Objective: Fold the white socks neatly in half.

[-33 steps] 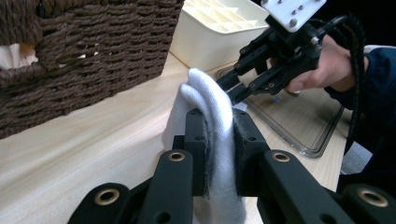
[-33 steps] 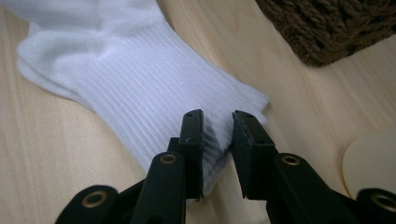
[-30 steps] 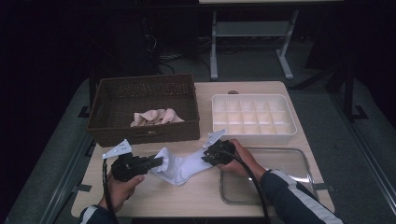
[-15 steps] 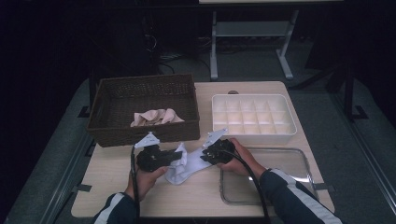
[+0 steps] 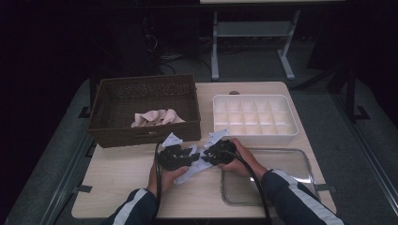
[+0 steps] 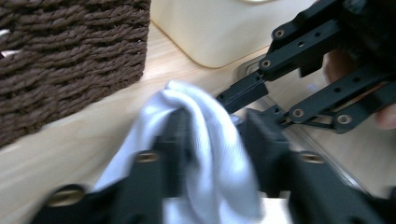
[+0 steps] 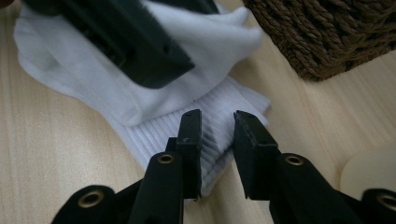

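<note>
A white sock lies on the wooden table between both grippers. My left gripper is over the sock's folded-over end. Its jaws have just been opening, and in the left gripper view they stand apart with a hump of sock draped between them. From the right, my right gripper meets it. In the right gripper view its jaws pinch the ribbed cuff at the table. The left gripper's black jaw lies across the sock just beyond.
A brown wicker basket with a pink cloth stands at the back left. At the back right is a white compartment tray. A clear shallow tray lies by my right forearm.
My left gripper has moved right toward the right gripper, carrying the sock's end over so the sock is folded shorter. Its jaws have parted. The right gripper has stayed on the cuff.
</note>
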A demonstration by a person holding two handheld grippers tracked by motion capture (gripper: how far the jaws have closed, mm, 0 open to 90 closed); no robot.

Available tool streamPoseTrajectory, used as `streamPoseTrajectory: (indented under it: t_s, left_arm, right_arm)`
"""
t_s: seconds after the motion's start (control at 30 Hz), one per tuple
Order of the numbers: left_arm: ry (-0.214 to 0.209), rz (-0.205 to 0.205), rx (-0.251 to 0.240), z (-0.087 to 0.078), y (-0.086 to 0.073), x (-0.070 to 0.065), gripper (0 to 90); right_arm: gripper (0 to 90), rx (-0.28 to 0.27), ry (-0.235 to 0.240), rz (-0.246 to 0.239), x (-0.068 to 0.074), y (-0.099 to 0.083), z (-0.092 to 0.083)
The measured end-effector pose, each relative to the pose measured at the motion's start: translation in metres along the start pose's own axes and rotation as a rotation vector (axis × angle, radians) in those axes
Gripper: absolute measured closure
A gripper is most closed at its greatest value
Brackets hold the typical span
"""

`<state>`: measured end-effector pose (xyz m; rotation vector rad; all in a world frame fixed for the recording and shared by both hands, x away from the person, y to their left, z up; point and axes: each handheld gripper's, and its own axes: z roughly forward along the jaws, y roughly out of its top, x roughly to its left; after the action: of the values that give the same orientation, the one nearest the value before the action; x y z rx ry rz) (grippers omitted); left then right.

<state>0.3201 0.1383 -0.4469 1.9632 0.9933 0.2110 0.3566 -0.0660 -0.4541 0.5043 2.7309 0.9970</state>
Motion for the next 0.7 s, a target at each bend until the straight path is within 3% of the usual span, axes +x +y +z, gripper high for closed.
streamPoseTrajectory:
  t_s: [0.1,0.17,0.2,0.23,0.33,0.37,0.43,0.47,0.5,0.6,0.7]
  left_arm:
    - [-0.020,0.007,-0.027,-0.012,0.003,0.000,37.5]
    - [-0.049,0.051,-0.048,-0.031,0.005,0.001,32.9]
    - [-0.049,0.051,-0.048,-0.031,0.005,0.001,32.2]
    - [-0.033,0.088,-0.063,-0.047,0.003,0.002,31.8]
    - [-0.034,0.102,-0.066,-0.062,-0.001,0.003,31.5]
    - [-0.008,0.130,-0.052,-0.072,-0.009,0.005,32.7]
    - [-0.004,0.141,-0.037,-0.075,-0.015,0.006,40.5]
    - [-0.026,0.134,0.009,-0.075,-0.026,0.011,41.4]
    - [-0.026,0.134,0.009,-0.075,-0.026,0.011,45.5]
    - [-0.060,0.133,0.077,-0.066,-0.043,0.011,48.1]
    - [-0.047,0.161,0.081,-0.061,-0.044,0.007,47.5]
  right_arm:
    - [68.8,-0.002,-0.001,0.012,0.000,0.000,-0.001]
    - [67.1,-0.008,-0.002,0.003,-0.001,-0.001,-0.002]
    - [66.9,-0.010,-0.007,0.002,-0.001,-0.001,-0.003]
    - [66.5,-0.011,-0.009,0.013,-0.001,0.000,-0.004]
    - [65.1,-0.019,-0.018,0.023,-0.002,-0.001,-0.011]
    - [64.2,-0.017,-0.017,0.026,-0.003,-0.002,-0.013]
    - [62.0,-0.007,-0.016,0.035,-0.004,-0.003,-0.019]
    - [61.1,-0.009,-0.018,0.040,-0.004,-0.004,-0.024]
    - [61.1,-0.009,-0.018,0.040,-0.004,-0.004,-0.024]
    - [57.5,-0.028,-0.016,0.068,-0.006,-0.004,-0.042]
    - [57.3,-0.068,-0.028,0.064,-0.005,-0.001,-0.051]
